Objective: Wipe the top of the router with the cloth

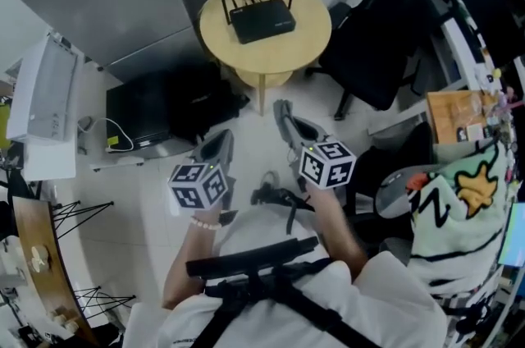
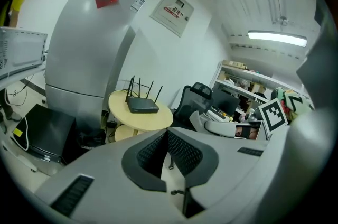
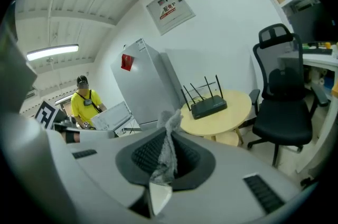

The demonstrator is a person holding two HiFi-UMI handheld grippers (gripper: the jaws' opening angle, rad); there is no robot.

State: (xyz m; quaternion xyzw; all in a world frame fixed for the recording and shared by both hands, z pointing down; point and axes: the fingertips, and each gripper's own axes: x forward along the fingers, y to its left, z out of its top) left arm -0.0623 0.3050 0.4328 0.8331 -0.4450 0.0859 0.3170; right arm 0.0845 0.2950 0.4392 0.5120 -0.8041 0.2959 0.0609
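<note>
In the head view the router (image 1: 262, 18) sits flat on the round desk (image 1: 308, 43), antennas up, well apart from both tools. The left hand-held gripper (image 1: 215, 149) and the right hand-held gripper (image 1: 285, 121) are raised side by side in front of the person and point toward the desk; the cloth cannot be made out from here. A black chair (image 1: 385, 18) stands just beside the desk on the right. In the left gripper view the left hand-held gripper (image 2: 167, 133) is clenched with its pads meeting and nothing between them; beyond it the router (image 2: 142, 105) lies on the desk (image 2: 153, 121), far off and slightly left of the jaw line. In the right gripper view the right hand-held gripper (image 3: 169, 130) is clamped on the cloth (image 3: 168, 154), a grey bunch that stands up past the jaw tips and hangs down inside them. The router (image 3: 208, 106) lies ahead and to the right on the desk (image 3: 232, 114). The step in hand looks like the approach: the cloth is held, and no wiping has begun. The next move likely calls for stepping closer, lowering the right tool so the free cloth lies on the router's flat top, and keeping clear of the antennas at its far edge.
</note>
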